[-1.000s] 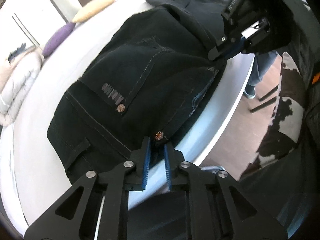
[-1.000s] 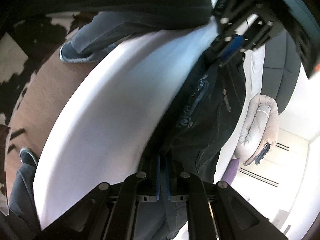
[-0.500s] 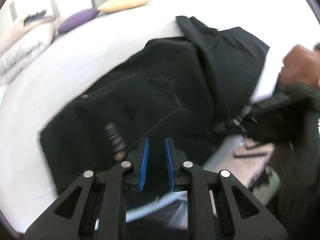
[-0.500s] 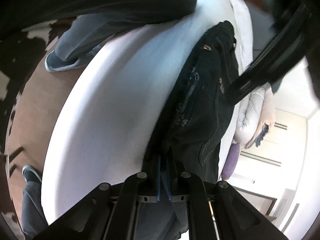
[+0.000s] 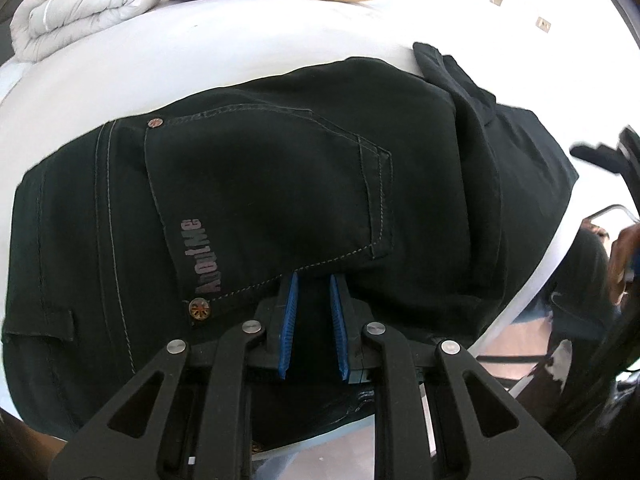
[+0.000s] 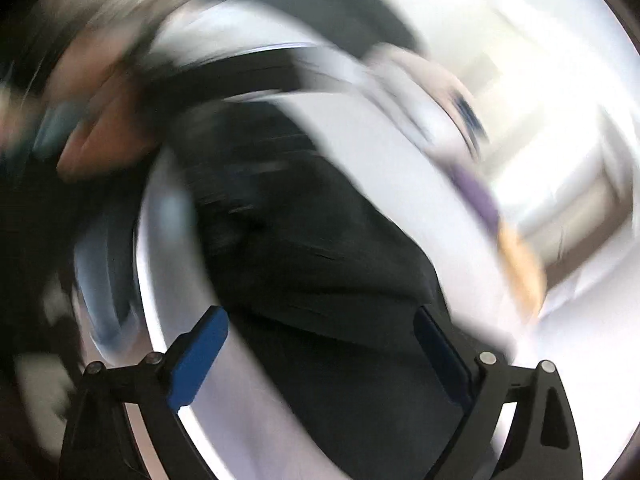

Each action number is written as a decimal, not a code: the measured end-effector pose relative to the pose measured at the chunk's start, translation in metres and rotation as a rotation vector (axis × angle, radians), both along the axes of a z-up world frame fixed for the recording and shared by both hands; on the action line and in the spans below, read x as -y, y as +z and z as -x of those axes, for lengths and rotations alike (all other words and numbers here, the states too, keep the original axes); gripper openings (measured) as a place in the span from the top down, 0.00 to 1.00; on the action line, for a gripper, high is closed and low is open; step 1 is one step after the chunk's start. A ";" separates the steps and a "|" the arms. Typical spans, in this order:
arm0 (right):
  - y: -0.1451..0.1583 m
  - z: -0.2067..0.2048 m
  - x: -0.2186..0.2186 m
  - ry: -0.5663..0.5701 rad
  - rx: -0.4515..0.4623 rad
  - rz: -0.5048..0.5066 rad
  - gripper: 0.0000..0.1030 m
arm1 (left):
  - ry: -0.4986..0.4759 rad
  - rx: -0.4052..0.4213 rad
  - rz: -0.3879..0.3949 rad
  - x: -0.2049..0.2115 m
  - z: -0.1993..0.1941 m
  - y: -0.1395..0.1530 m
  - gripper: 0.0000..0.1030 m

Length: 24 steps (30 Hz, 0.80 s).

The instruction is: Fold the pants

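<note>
The white bed (image 5: 240,56) carried the black denim pants (image 5: 280,184), folded flat near its edge. Only the left wrist view showed stitching, a rivet (image 5: 199,307) and pillows sharply; the right was smeared. The left gripper (image 5: 314,280) stood narrowly parted over the pocket, and the right gripper (image 6: 320,320) gaped wide, empty.

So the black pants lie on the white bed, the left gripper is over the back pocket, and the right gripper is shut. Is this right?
Not quite. The right gripper is wide open, as the right wrist view shows despite blur. The black pants do lie on the white bed, with the left gripper over the back pocket.
</note>
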State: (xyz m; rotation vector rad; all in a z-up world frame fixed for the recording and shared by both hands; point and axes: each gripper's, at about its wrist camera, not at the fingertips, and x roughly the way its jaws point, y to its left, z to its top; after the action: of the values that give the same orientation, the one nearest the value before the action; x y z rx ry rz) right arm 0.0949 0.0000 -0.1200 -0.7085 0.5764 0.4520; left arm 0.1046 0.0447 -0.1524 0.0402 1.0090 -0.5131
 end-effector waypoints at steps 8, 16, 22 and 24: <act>0.043 -0.143 0.212 -0.546 -0.323 -1.018 0.29 | 0.069 -0.004 0.054 -0.021 0.014 -0.001 0.84; -0.037 -0.221 0.302 -0.975 -0.526 -1.318 0.49 | 0.073 -0.023 0.071 -0.028 0.011 -0.003 0.84; -0.053 -0.247 0.312 -0.979 -0.560 -1.407 0.49 | 0.077 -0.034 0.084 -0.032 0.005 -0.004 0.84; -0.056 -0.254 0.312 -0.971 -0.561 -1.444 0.49 | 0.077 -0.036 0.084 -0.033 0.005 -0.004 0.84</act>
State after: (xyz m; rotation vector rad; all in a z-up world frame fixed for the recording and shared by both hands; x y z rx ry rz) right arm 0.3491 -0.3122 -0.1758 1.1015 0.8415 0.0428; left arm 0.0999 0.0777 -0.1569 -0.0828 1.0196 -0.4872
